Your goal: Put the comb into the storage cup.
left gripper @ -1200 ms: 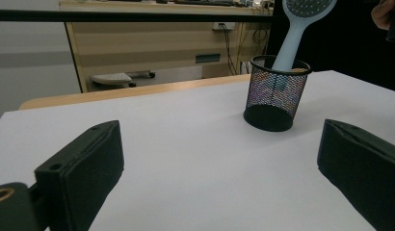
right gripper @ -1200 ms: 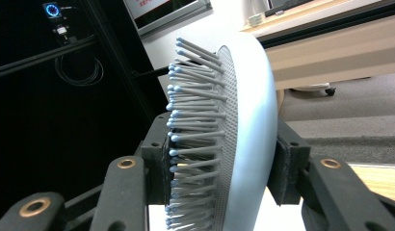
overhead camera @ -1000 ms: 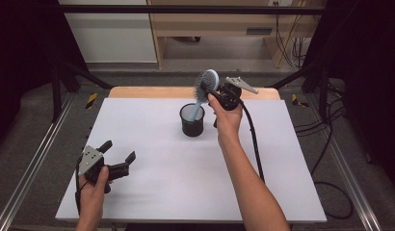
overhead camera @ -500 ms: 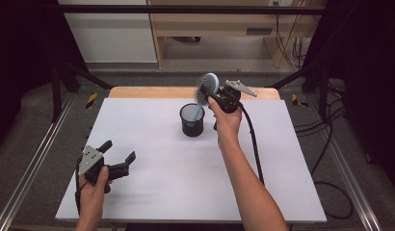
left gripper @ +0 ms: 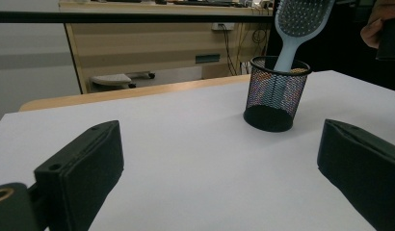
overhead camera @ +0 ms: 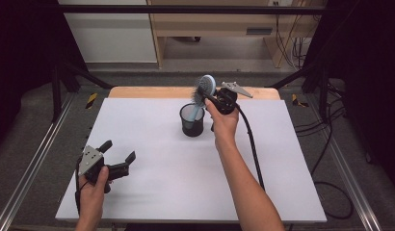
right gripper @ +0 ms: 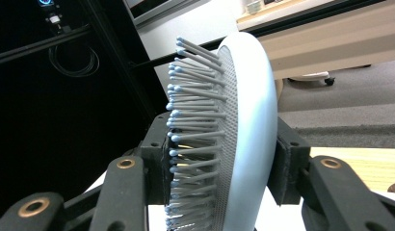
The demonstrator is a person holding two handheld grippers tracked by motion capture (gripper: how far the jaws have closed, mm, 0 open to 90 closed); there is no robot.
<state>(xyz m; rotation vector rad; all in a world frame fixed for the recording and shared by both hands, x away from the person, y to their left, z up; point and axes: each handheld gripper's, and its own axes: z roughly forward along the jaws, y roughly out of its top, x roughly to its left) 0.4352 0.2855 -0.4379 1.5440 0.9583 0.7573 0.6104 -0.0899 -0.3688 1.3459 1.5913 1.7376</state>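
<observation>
Here the right tool [overhead camera: 211,97] clamps the hairbrush [overhead camera: 204,89] head, handle down in the mesh cup [overhead camera: 192,120] mid-worktop, left tool [overhead camera: 119,158] wide open; a sideways tug could tip the cup.

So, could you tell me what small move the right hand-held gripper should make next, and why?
Probably a short, straight lowering. The right hand-held gripper is shut on the head of the hairbrush, whose handle already stands inside the black mesh cup. Easing it down until the handle seems to rest on the cup's bottom, then opening the jaws, would likely leave it standing. The left hand-held gripper sits open, well apart.
</observation>
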